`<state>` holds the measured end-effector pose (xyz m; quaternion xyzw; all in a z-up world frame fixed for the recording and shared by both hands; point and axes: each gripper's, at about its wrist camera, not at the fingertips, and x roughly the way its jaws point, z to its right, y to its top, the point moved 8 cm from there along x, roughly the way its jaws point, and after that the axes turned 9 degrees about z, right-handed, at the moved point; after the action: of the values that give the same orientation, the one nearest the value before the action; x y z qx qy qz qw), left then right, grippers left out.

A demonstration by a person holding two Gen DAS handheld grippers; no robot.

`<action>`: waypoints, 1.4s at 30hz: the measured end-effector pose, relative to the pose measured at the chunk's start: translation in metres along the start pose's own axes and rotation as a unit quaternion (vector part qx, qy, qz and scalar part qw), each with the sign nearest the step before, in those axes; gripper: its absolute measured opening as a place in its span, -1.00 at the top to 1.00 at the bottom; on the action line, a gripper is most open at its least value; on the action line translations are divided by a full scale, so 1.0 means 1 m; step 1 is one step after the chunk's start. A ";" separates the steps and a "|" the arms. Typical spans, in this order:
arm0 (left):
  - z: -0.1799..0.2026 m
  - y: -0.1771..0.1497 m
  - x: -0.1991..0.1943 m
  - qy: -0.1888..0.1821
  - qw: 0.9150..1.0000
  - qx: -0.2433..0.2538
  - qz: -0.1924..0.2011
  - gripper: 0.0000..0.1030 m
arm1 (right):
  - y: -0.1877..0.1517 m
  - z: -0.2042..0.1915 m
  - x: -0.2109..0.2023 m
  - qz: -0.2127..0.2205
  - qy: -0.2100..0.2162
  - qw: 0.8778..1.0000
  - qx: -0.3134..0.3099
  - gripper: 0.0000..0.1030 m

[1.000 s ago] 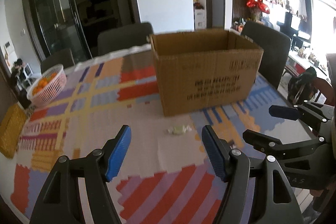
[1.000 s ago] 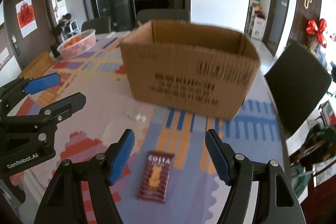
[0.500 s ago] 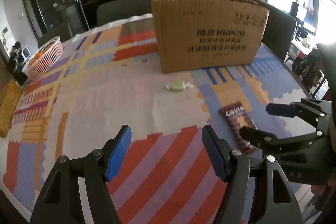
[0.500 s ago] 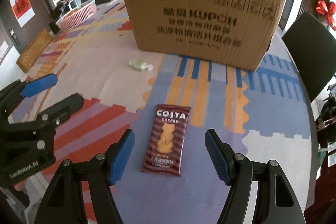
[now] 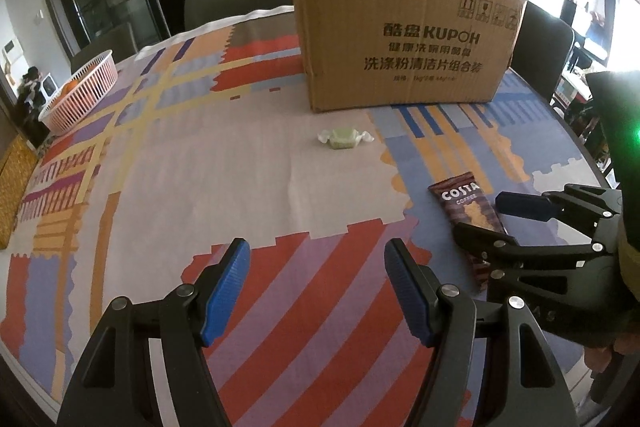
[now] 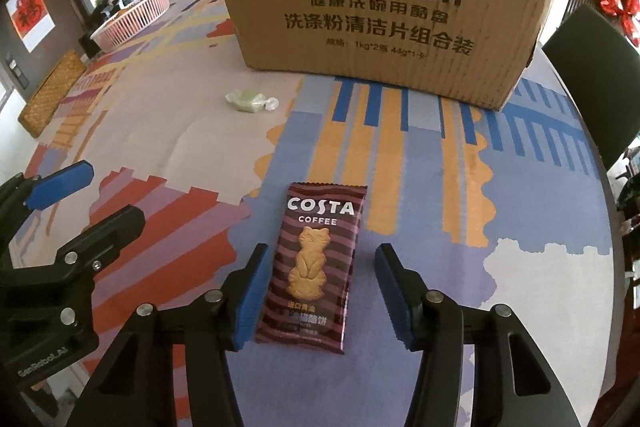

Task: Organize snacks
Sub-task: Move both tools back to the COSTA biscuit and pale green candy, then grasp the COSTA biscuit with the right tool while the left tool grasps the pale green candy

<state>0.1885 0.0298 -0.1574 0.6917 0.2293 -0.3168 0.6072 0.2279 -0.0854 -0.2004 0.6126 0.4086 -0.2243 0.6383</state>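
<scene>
A brown Costa Coffee biscuit packet [image 6: 313,267] lies flat on the patterned tablecloth. My right gripper [image 6: 320,287] is open and low over it, one finger on each side of the packet, not touching. The packet also shows in the left wrist view [image 5: 466,209]. A small green wrapped candy [image 5: 344,138] lies in front of the open cardboard box [image 5: 404,39]; it also shows in the right wrist view [image 6: 251,99], with the box [image 6: 384,3] behind. My left gripper [image 5: 318,287] is open and empty over the red-striped part of the cloth, well short of the candy.
A pink basket with oranges [image 5: 80,91] stands at the far left of the table. A woven yellow mat [image 5: 14,187] lies at the left edge. Dark chairs [image 5: 540,43] stand behind and right of the box. The table's edge curves close on the right.
Both grippers have dropped lower and moved forward. The right gripper has come down around the Costa packet. The box now looms larger, its inside no longer visible.
</scene>
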 end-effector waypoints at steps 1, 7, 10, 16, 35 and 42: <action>0.000 0.000 0.001 0.000 1.000 -0.001 -0.001 -0.34 | 0.000 -0.002 0.001 0.002 -0.002 1.000 -0.004 -0.02; -0.002 0.000 0.008 -0.004 1.000 -0.005 -0.004 -0.34 | 0.001 -0.009 0.004 0.009 -0.019 0.999 -0.031 0.16; -0.003 0.003 0.012 -0.010 1.000 -0.001 -0.002 -0.34 | 0.003 -0.009 0.005 0.012 -0.016 1.000 -0.024 0.22; -0.001 0.016 0.023 -0.023 0.999 0.022 0.010 -0.34 | 0.011 -0.004 0.003 0.019 -0.008 1.000 -0.005 0.24; 0.006 0.067 0.095 -0.093 0.988 0.120 0.006 -0.22 | 0.062 -0.002 0.022 0.049 -0.018 0.998 0.023 0.24; 0.015 0.066 0.110 -0.099 0.985 0.138 -0.002 -0.15 | 0.064 0.008 0.029 0.041 -0.022 0.998 0.041 0.24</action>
<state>0.3084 -0.0026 -0.1912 0.7334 0.1235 -0.4137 0.5251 0.2971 -0.0768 -0.1859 0.6492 0.3593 -0.2280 0.6305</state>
